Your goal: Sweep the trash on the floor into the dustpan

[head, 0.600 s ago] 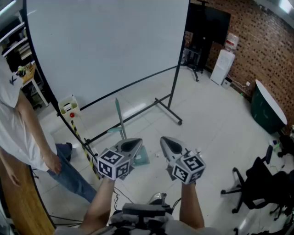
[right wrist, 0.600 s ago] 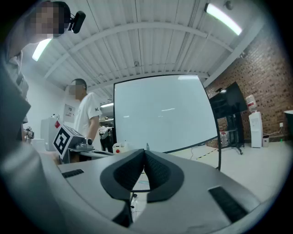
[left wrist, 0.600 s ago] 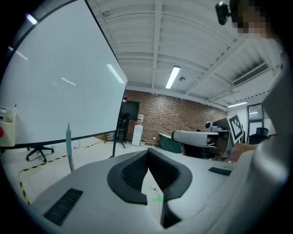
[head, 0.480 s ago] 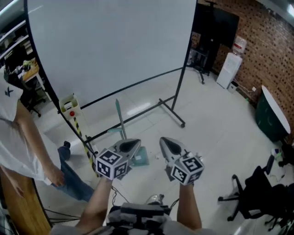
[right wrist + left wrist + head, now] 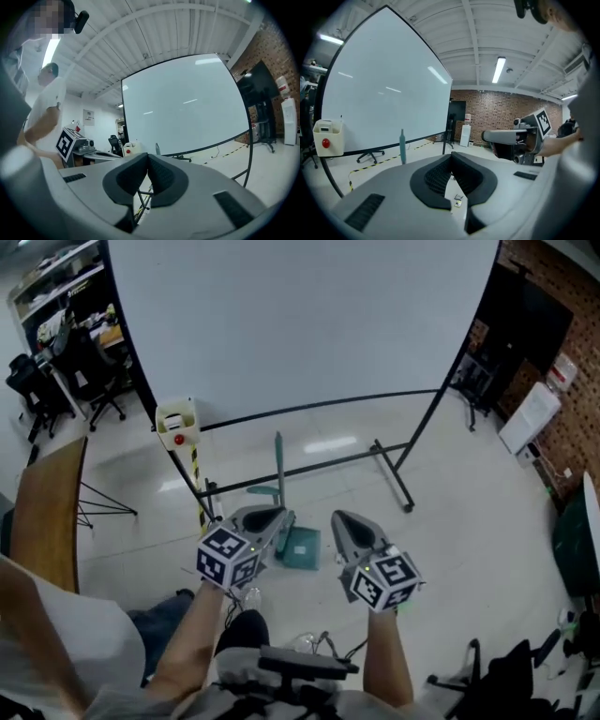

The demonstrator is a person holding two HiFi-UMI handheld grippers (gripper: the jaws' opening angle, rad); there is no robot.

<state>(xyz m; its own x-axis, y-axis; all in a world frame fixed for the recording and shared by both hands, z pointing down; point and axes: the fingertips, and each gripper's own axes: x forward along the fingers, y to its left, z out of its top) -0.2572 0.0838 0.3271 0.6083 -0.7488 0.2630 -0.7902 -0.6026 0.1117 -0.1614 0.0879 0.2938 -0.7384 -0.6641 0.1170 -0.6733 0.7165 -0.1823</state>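
Note:
A teal dustpan (image 5: pixel 302 549) lies on the pale floor below the whiteboard, its long handle (image 5: pixel 279 463) standing upright. The same handle (image 5: pixel 402 146) shows in the left gripper view, and its top (image 5: pixel 157 149) peeks over the jaws in the right gripper view. A small scrap of trash (image 5: pixel 457 202) lies on the floor under the left jaws. My left gripper (image 5: pixel 265 517) hovers shut and empty just left of the dustpan. My right gripper (image 5: pixel 345 521) is held shut and empty just right of it. Both are well above the floor.
A big whiteboard (image 5: pixel 300 324) on a black rolling frame (image 5: pixel 392 474) stands behind the dustpan. A striped post with a white box (image 5: pixel 178 424) is at its left. A wooden table (image 5: pixel 47 512), office chairs (image 5: pixel 75 381), a person's white sleeve (image 5: pixel 66 652) and floor cables surround me.
The head view has swung left: the whiteboard now fills the top, the brick wall slid to the right edge. The bystander moved to the bottom left. Both grippers kept their pose.

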